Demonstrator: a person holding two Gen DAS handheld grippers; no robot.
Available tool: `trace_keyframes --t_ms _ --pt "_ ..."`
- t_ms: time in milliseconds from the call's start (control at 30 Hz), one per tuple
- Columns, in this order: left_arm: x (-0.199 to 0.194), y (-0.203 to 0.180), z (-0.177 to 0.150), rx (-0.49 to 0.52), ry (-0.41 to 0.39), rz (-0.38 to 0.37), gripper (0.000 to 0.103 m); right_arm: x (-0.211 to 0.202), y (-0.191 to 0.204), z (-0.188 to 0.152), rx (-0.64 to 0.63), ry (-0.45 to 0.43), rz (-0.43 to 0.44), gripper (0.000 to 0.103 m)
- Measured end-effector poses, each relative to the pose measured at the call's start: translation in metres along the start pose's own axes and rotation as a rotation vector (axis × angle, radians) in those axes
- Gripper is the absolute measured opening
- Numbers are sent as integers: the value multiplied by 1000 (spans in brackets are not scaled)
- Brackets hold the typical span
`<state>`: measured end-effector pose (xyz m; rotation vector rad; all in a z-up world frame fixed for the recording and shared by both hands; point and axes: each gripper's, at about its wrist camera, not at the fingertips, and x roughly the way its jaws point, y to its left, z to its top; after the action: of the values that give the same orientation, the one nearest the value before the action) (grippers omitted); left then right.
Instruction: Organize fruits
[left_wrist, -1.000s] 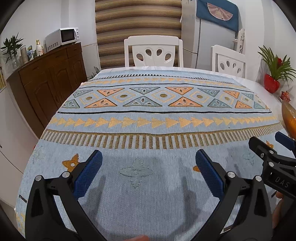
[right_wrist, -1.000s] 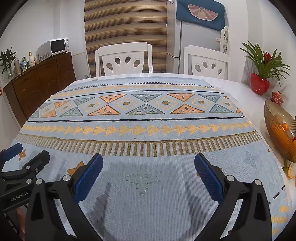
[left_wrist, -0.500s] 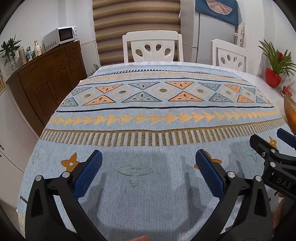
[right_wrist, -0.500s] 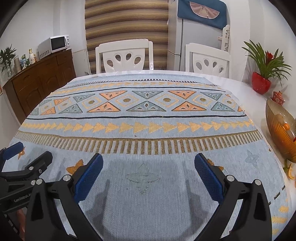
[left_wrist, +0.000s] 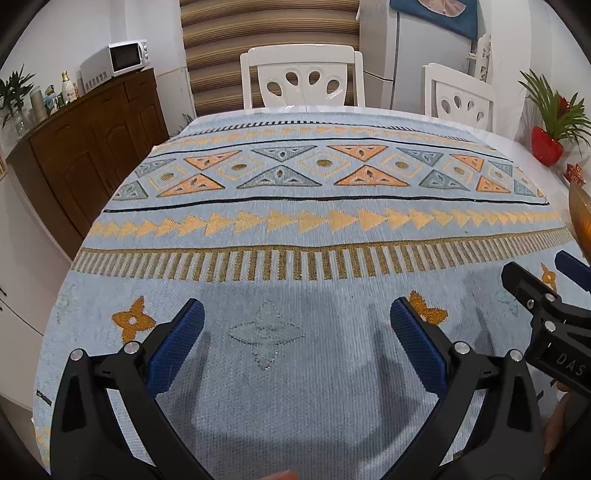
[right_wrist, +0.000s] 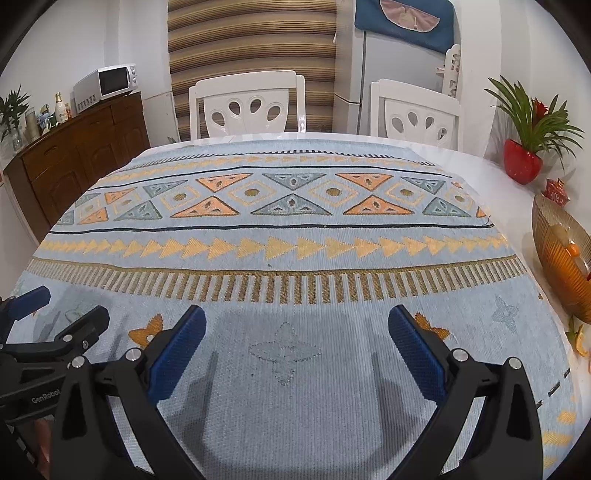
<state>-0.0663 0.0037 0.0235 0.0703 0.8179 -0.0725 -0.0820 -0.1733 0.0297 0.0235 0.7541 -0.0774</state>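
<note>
Flanking one bowl (right_wrist: 554, 254), two grippers (left_wrist: 297, 323) (right_wrist: 297, 326), perhaps empty

Coarse woven tablecloth (right_wrist: 295, 280), glossy amber bowl (right_wrist: 554, 254)

Both wrist views: bright, even indoor light, apparently from overhead. Soft grey shadows of each gripper fall on the tablecloth (left_wrist: 295, 229) at lower centre of frame. Strong fisheye distortion bows the cloth's stripes and bends walls inward; black vignette fills the corners. Mild glare on the glossy white chair (right_wrist: 247, 107) at upper centre. Focus is sharp centrally, slightly softer toward the edges.
</note>
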Motion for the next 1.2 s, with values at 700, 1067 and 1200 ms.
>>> trace_keyframes --t_ms 700,1067,1200 --pt "2 7 0 -32 18 -21 100 6 1 -1 -8 29 -4 98" --pt "3 7 1 -32 19 -22 100 7 -1 -1 -6 33 1 98" --pt "4 8 1 -33 23 -24 100 7 -1 -1 -7 35 0 98"
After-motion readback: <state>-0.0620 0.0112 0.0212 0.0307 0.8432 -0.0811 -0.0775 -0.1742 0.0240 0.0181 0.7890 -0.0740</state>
